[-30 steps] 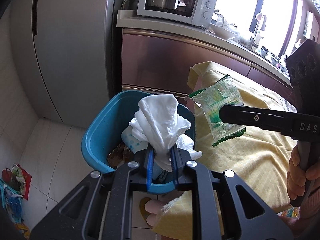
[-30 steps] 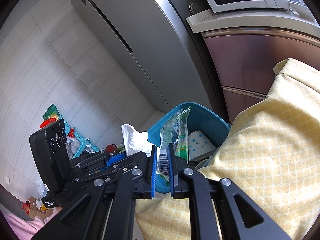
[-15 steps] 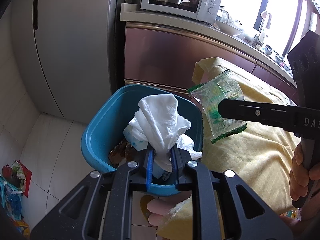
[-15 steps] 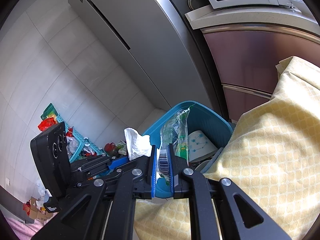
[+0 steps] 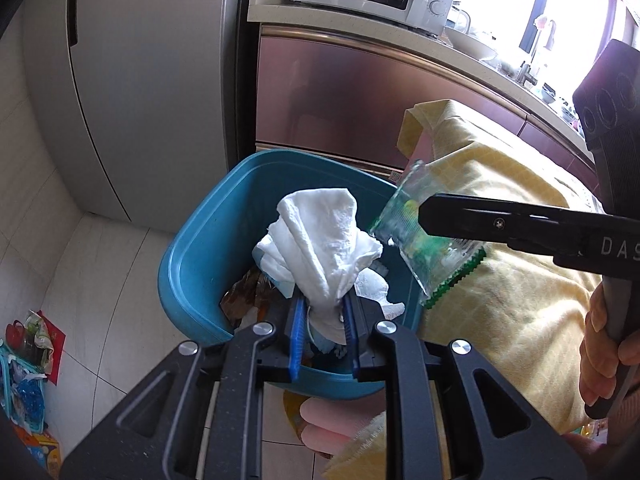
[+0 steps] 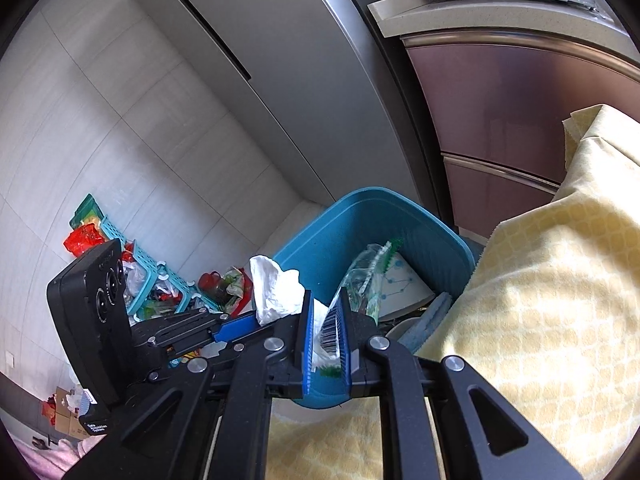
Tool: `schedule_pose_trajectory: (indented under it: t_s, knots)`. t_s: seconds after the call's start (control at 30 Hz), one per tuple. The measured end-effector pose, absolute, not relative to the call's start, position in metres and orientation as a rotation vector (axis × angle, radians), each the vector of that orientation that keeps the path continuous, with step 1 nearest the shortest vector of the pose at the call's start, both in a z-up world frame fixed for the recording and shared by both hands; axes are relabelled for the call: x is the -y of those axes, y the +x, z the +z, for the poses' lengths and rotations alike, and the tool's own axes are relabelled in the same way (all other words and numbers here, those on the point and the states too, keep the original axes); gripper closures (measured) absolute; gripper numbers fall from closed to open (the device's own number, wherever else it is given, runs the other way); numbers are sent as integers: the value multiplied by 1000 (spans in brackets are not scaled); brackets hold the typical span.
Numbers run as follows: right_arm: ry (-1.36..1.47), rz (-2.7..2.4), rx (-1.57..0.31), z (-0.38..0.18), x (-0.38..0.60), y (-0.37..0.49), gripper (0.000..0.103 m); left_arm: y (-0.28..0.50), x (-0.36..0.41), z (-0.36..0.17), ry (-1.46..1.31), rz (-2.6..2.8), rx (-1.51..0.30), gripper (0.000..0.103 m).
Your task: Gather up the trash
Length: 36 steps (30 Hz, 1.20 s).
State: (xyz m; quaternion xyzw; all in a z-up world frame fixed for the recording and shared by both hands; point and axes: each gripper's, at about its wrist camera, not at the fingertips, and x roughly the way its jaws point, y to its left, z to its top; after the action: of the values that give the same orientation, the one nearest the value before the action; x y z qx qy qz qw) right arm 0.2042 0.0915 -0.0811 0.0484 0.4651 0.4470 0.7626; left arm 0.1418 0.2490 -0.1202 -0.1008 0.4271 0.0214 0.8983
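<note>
Both pieces of trash are at the blue bin (image 5: 192,264), and neither has dropped in yet. The left hand-held gripper (image 5: 322,332) is closed narrowly on a crumpled white tissue (image 5: 320,248), which stands up out of the blue pads directly over the bin's opening. The right hand-held gripper (image 6: 326,336) pinches a clear green-printed snack wrapper (image 6: 362,280) by its barcode end; in the left wrist view the wrapper hangs at the bin's right rim, partly over the yellow cloth (image 5: 500,300) that covers the surface beside the bin. The bin already holds trash: brown wrappers, a white paper piece with blue print (image 6: 404,288) and other scraps, so earlier collecting looks done. What is left for these 2 items, as I judge it, is only the release, with the wrapper perhaps needing a small shift inward first so it clears the rim. Whether more trash lies on the surface cannot be told, since little of it shows. Coloured clutter and a turquoise basket (image 6: 148,264) lie on the floor by the wall.
</note>
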Motion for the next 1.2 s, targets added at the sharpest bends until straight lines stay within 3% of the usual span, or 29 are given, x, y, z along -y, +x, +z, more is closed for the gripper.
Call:
schedule_pose_trajectory:
  t_s: [0.33,0.6,0.67,1.0,1.2]
  knots:
    - [109,961,-1038,-88,-102,208,92,158,-255,-143,-229,54,-928,81]
    - [139,958,-1046,-89,-90,209,92,169,-256,-161,-242,63,-965,67]
    - [146,955,-1045,-89,-87,208,92,170,-256,-163,-243,65,-968,59]
    - [176,949,-1021,-86,-62,201,91,154,-256,-146,-235,61,-896,57]
    - [178,921,-929,-68,-34,185,70,126,-244,-107,-201,44,-757,40]
